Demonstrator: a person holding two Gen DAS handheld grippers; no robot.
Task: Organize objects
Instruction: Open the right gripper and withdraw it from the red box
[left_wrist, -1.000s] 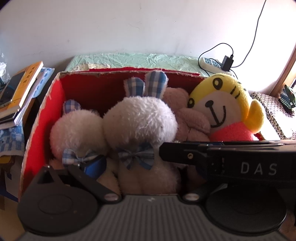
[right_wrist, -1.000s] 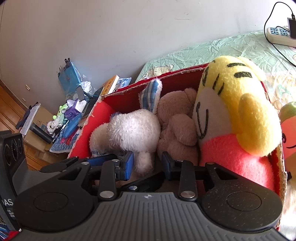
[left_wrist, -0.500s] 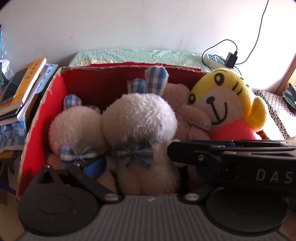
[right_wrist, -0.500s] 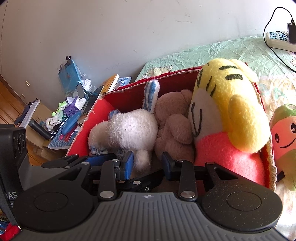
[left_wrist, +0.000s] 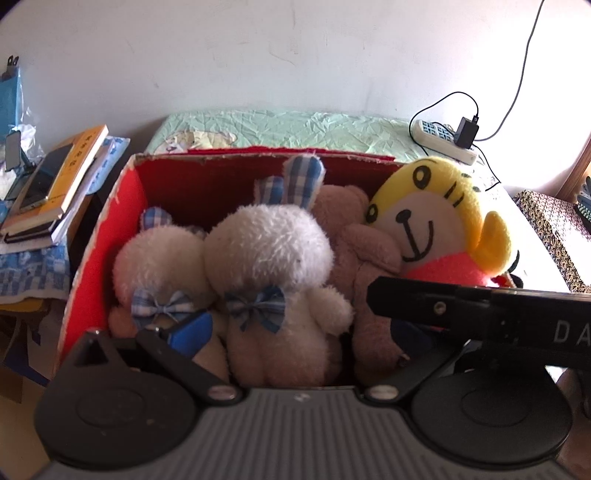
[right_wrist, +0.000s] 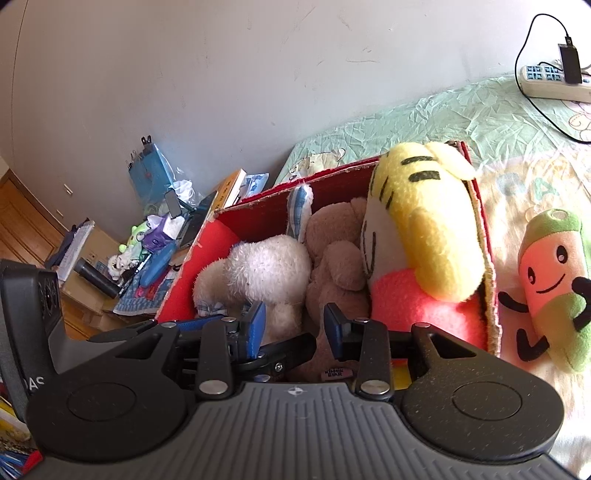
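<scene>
The red cardboard box (left_wrist: 99, 236) stands on the bed (left_wrist: 295, 125), close to its wall-side edge, and is packed with soft toys set upright in a row so each fits. In order from the box's left wall: a small white rabbit (left_wrist: 159, 266), a larger white rabbit (left_wrist: 269, 258) with checked ears, a brown bear (left_wrist: 354, 243) wedged behind, and a yellow tiger toy (left_wrist: 436, 225) pressed against the right wall.

One item remains outside: a carrot plush (right_wrist: 550, 291) lies on the bed just beside the box's right wall. Judgement: it is the next piece to be stowed, though the box looks nearly full.

The left tool (left_wrist: 295, 332) hovers at the box's near rim, its fingers wide apart around the larger rabbit's body, gripping nothing. The right tool (right_wrist: 293, 325) hangs at the same rim, its fingers apart and empty, in front of the bear.

The bed carries a pale green, creased sheet. A power strip (left_wrist: 443, 134) with a plugged charger lies near the far right corner. The wall is plain white. Stacked books (left_wrist: 55, 181) and clutter sit left of the bed; the floor is wood.
</scene>
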